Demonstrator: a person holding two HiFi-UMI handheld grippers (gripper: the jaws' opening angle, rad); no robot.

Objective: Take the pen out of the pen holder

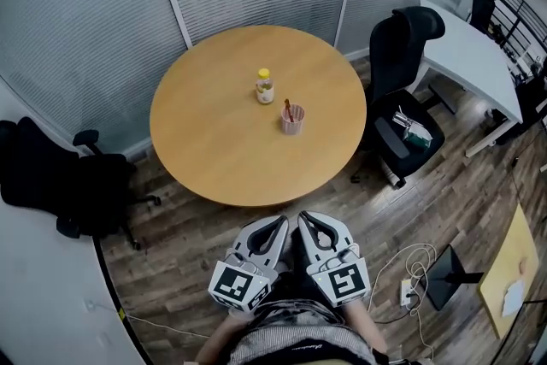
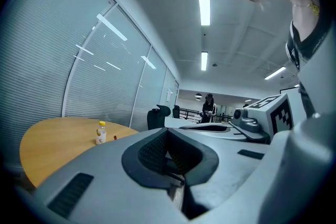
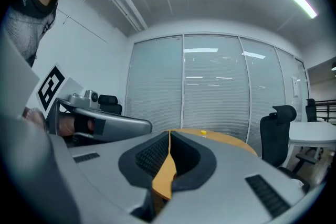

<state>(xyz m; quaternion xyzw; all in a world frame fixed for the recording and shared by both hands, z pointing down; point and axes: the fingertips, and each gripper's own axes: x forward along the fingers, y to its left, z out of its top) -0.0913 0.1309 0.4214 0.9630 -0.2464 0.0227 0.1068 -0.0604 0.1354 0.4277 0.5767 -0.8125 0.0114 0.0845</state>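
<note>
Left hand-held gripper and right hand-held gripper clenched, empty, well apart from holder; risk: reach knocks bottle beside holder

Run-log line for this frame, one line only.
stage: pre-grasp | left gripper: jaws shut, empty | right gripper: jaws shut, empty | both short of table | pen: in holder, untouched | bottle: beside holder

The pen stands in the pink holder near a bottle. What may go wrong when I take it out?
The pen holder looks light: pulling the pen may lift or tip it unless it is steadied. The bottle stands close beside the holder, so a careless approach may knock it over. The left tool and right tool are shut and must open first.
</note>
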